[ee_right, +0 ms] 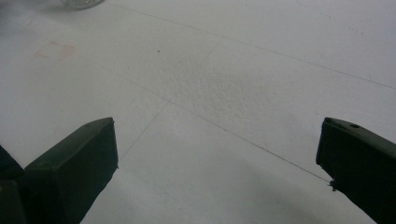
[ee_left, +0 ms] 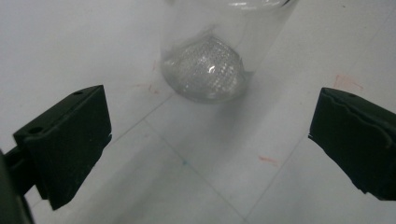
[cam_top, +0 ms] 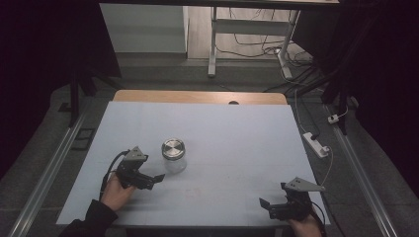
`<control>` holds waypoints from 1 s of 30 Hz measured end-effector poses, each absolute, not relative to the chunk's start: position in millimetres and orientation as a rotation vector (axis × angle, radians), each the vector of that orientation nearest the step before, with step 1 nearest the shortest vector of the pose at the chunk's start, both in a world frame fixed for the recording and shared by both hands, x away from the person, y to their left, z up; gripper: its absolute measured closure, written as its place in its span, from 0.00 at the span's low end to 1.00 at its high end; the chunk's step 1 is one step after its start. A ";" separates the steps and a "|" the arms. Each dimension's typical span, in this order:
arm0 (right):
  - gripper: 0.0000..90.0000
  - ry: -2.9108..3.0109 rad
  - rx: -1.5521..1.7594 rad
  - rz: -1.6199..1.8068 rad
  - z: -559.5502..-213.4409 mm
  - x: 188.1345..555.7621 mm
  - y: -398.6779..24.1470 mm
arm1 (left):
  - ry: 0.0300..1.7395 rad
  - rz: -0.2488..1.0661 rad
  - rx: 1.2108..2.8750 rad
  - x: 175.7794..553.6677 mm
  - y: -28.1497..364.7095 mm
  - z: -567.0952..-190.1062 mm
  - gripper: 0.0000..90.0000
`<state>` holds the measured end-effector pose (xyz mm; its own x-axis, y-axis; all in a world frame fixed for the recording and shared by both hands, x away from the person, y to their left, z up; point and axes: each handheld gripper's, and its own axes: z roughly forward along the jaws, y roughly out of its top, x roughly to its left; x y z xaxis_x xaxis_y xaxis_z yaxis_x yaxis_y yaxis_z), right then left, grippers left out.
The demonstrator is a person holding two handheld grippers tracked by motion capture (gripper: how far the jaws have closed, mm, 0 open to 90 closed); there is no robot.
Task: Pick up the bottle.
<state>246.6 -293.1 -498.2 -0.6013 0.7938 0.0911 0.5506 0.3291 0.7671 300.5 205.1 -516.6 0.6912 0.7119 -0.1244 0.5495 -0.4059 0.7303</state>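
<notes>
Both grippers sit at table's near edge in high view: left gripper point(cam_top: 157, 178) near-left, jaws spread; right gripper point(cam_top: 264, 203) near-right, jaws spread. Clear glass jar w/ round silver metal lid point(cam_top: 174, 155) stands upright on white table sheet point(cam_top: 237, 138), just right of left gripper, apart from it.

Left gripper view: black jaws wide apart, jar base point(ee_left: 205, 70) ahead betw. them, no contact.

Right gripper view: jaws wide apart over bare sheet; jar's edge point(ee_right: 81, 3) at far left.

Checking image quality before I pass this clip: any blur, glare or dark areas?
High view: dim, black at both sides, sheen on the jar lid. Left gripper view: the jar soft, a bright glint in its base, the jaws blurred. Right gripper view: grainy, the table evenly grey.
</notes>
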 end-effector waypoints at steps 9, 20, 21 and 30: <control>0.00 2.306 1.205 1.142 -498.4 247.7 -292.8 | 0.908 0.296 2.118 317.1 185.4 -514.4 0.00; 0.00 2.318 1.197 1.141 -498.6 247.8 -292.2 | 0.865 0.282 2.138 340.3 166.4 -519.1 0.00; 0.00 2.318 1.195 1.141 -498.6 247.8 -292.2 | 0.860 0.280 2.143 342.3 165.3 -520.0 0.00; 0.00 2.326 1.191 1.142 -498.8 248.0 -292.0 | 0.847 0.279 2.122 352.0 155.0 -515.8 0.00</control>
